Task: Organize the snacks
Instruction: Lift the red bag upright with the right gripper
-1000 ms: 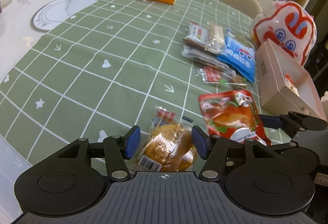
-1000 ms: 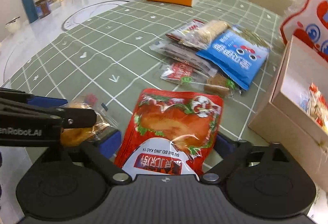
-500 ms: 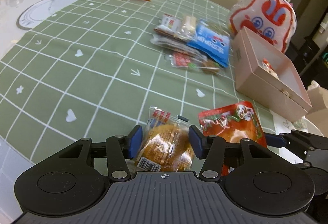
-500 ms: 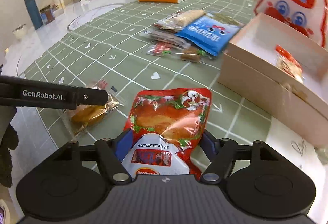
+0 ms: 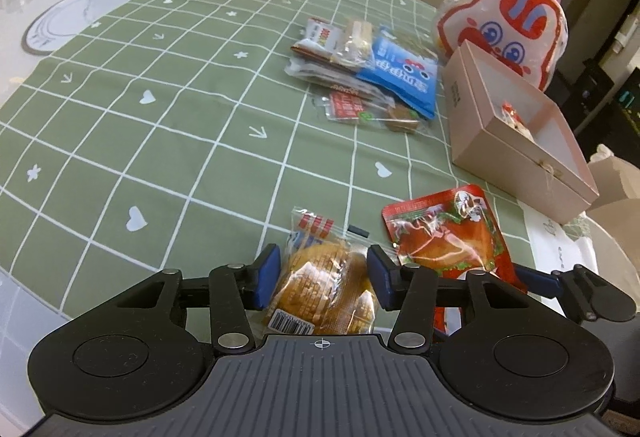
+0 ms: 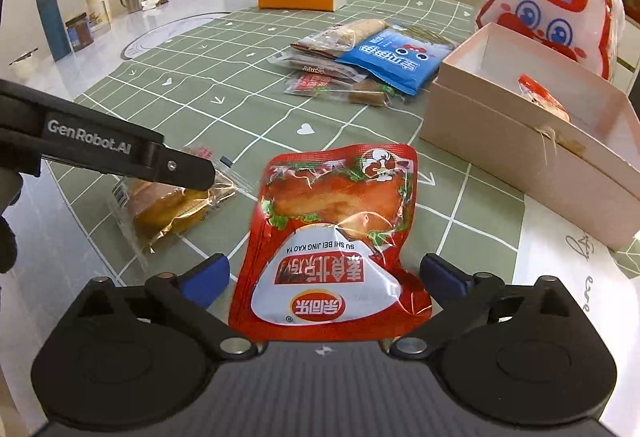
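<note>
The left gripper has just been closing and pinches the bread packet, while the right gripper, jaws just spread, straddles the red pouch, whose long axis points ahead toward the pink box ahead-right.

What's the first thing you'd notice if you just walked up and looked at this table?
Probably the shiny red snack pouch, lying on the green checked tablecloth right between the right gripper's wide-open jaws. Behind it to the right stands an open pink box, with a big white-and-red cartoon-face bag behind that.
</note>
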`<state>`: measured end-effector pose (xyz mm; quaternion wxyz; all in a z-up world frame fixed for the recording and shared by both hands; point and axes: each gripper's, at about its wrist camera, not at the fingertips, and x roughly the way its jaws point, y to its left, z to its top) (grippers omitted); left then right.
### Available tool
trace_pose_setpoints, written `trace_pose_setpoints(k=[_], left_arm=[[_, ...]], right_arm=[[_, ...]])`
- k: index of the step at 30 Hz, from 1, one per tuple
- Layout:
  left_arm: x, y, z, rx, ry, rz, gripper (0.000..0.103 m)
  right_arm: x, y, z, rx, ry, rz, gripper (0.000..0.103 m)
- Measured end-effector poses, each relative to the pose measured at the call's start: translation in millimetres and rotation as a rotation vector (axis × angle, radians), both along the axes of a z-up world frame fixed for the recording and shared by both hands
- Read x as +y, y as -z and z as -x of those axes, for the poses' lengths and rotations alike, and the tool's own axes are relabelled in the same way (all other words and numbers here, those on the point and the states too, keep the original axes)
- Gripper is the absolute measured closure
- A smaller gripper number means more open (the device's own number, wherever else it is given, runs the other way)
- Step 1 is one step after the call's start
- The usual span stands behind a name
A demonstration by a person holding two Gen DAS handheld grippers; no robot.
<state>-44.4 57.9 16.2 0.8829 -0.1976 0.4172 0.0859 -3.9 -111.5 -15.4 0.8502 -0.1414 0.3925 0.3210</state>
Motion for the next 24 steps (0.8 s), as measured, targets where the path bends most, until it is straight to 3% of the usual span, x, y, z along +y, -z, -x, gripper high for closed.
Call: trace_pose_setpoints(k=[13,16,19,24], left_arm=[[4,0,2,-0.011,0.011,0.015,0.051],[11,-11,8,-0.066,-0.006,0.014,0.053],[13,-25,12,-0.114,0.049,0.004,0.053],[-16,-26,7,-0.006,0.233,-0.170,0.053]], right_arm=[[-3,2,5,-0.029,-0.004,-0.014,0.001],[-3,4,8,-0.043,0.001,-0.022,0.000],[-7,6,12,-0.068,-0.002,-0.044,0.000],[-7,6,12,-0.071,-0.001,-0.050,0.000]])
